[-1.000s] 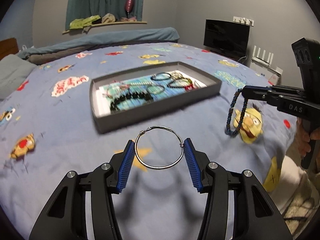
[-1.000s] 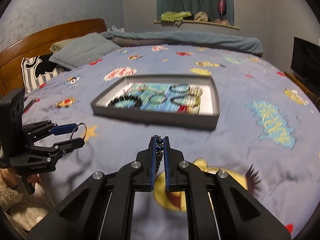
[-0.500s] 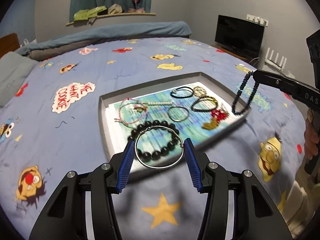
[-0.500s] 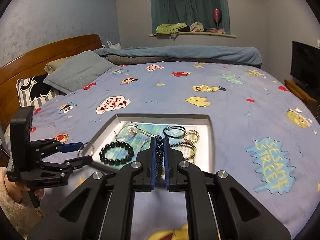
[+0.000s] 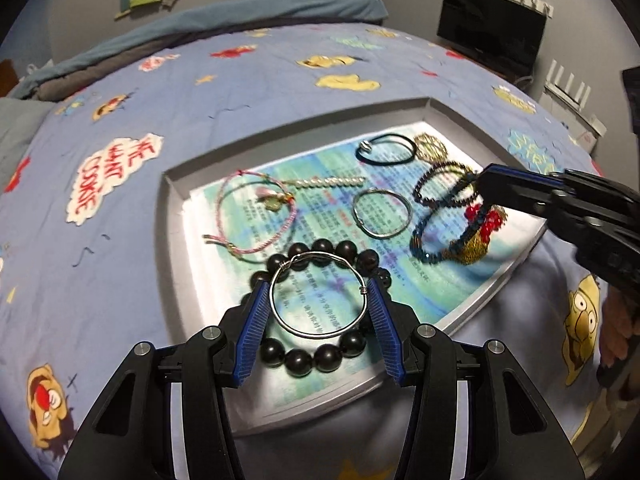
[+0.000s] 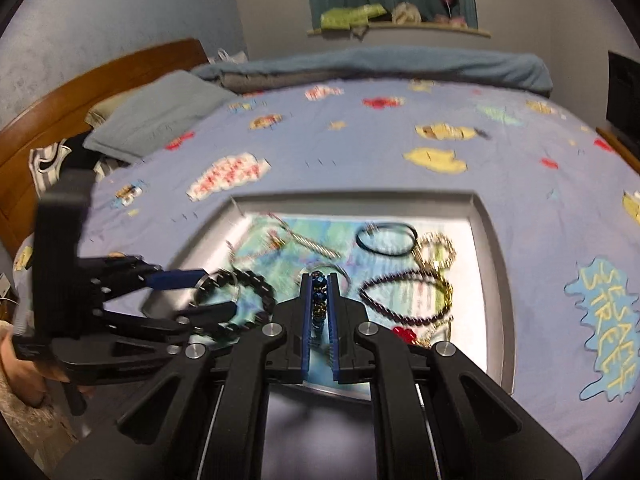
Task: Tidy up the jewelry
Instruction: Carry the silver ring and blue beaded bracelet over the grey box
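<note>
Right wrist only: wooden headboard (image 6: 100,76)

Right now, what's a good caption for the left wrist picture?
Left gripper holds a silver wire hoop over a black bead bracelet.

Tray (image 5: 460,312) is pretty packed: black bead bracelet (image 5: 320,356) sits right under the left gripper (image 5: 318,300), right gripper (image 5: 486,184) crowds the right side over the dark bead loops (image 5: 440,200). Only bare paper is between the pink cord bracelet (image 5: 256,216) and small steel ring (image 5: 382,213).
</note>
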The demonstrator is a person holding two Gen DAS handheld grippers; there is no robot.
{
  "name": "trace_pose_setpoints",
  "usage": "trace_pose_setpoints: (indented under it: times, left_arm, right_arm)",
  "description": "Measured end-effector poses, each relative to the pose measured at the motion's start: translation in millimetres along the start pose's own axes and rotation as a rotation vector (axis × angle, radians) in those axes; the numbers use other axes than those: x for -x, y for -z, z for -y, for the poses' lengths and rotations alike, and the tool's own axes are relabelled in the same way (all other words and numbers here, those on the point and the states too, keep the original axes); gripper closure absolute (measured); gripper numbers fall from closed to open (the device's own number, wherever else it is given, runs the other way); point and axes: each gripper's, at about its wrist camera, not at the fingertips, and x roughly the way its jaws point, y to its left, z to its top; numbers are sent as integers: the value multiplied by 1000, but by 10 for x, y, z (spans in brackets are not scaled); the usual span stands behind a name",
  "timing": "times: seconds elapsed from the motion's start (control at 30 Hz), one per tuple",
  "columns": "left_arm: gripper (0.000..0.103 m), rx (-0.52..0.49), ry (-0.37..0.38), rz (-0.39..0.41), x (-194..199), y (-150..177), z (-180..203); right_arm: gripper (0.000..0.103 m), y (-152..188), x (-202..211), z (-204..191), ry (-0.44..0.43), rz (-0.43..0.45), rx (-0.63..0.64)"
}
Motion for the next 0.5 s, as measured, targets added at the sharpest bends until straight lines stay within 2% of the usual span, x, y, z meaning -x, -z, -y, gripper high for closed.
trace_pose_setpoints:
  times: [0.33,0.5]
  left_arm:
    - [51,13,12,-15,-112,-20,-41]
    - [51,17,21,-31,-157,-44,-53]
  right_arm:
    - [96,60,-250,110,63,-83,5]
    - [96,43,-379,120,55,-104,-14]
